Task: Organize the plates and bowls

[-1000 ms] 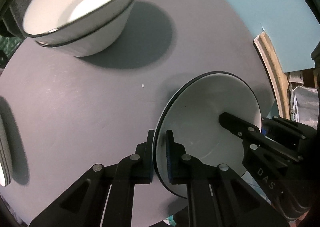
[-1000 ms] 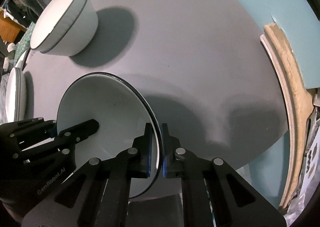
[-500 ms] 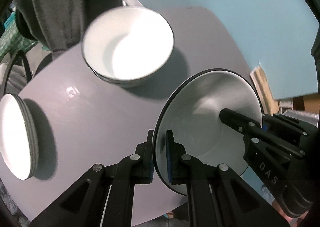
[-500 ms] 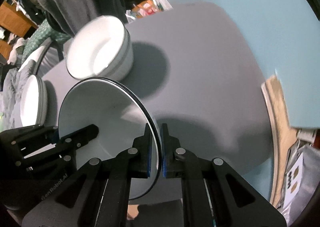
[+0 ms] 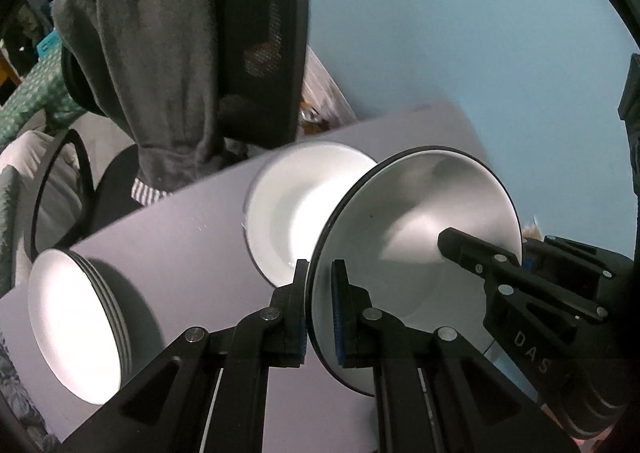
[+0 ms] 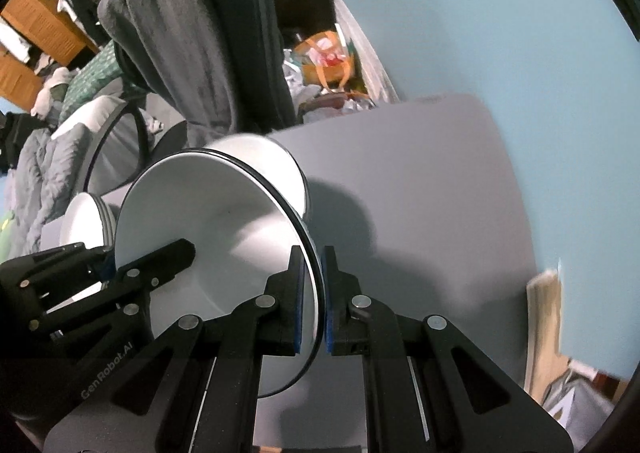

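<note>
The bowl [image 5: 412, 229] is up in the air, white inside with a thin dark rim, tipped so its hollow faces both cameras. It is gripped from two sides. The left gripper [image 5: 320, 305] is clamped on the near-left part of the rim, one blue-padded finger outside the wall and one inside. The right gripper [image 6: 311, 301] pinches the opposite edge the same way, its pads tight on the thin wall. In the left wrist view, the right tool's black finger reaches into the bowl from the right; in the right wrist view, the left tool's finger pokes in from the left.

Just behind the held bowl sits the bowl stack [image 5: 292, 209], white, resting on the grey table [image 5: 188, 253]. In the left view the held bowl overlaps its right side; in the right view only a curve of the stack [image 6: 280, 161] peeks out above the held rim. The stack looks blurred, so how many bowls are in it is hard to call.

Further left on the table [image 6: 420, 193] stand the plates [image 5: 76, 325], a white pile with several rims showing at its edge. In the right view, the plates [image 6: 86, 217] are just visible past the bowl's left side.

Beyond the table's far edge is a dark chair [image 5: 256, 33] with a grey robe [image 5: 140, 53] draped over it, and a blue wall [image 5: 460, 21] fills the right.
</note>
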Tool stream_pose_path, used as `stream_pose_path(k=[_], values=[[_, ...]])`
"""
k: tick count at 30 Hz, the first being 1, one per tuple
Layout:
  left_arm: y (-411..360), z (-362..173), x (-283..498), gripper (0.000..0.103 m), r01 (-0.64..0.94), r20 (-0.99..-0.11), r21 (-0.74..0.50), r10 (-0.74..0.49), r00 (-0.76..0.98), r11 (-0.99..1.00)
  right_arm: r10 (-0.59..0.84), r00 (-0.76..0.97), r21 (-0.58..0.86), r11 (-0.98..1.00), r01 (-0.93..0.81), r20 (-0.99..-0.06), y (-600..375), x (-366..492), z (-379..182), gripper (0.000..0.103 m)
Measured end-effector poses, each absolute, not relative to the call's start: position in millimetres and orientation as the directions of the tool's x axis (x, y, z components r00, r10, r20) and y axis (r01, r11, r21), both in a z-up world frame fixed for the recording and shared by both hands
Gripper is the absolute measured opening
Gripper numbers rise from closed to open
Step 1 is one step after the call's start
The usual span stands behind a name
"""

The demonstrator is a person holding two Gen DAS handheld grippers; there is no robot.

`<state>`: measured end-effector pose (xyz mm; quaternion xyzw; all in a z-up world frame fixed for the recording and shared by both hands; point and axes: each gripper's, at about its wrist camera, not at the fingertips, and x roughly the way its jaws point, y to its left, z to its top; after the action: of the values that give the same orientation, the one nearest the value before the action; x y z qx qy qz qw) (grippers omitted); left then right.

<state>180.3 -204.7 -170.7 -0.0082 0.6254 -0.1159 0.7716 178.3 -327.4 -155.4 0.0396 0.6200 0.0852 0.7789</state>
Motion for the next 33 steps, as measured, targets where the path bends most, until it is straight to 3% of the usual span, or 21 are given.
stream_pose_path(k=[16,33], values=[[-181.1,-195.4,221.3,0.011,0.105,-0.983,-0.069,-0.085,0.163,0.992,0.196,0.132,0.177,0.974,-0.141,-0.972,-311.5,217.4,-173.0,0.008],[-184.3,-205.2,225.2,0.014,0.110,-0.990,-0.061,-0.075,0.121,0.992,0.174,0.073,0.162,0.976,-0.144,-0.982,-310.0,218.8,-182.2,0.011]])
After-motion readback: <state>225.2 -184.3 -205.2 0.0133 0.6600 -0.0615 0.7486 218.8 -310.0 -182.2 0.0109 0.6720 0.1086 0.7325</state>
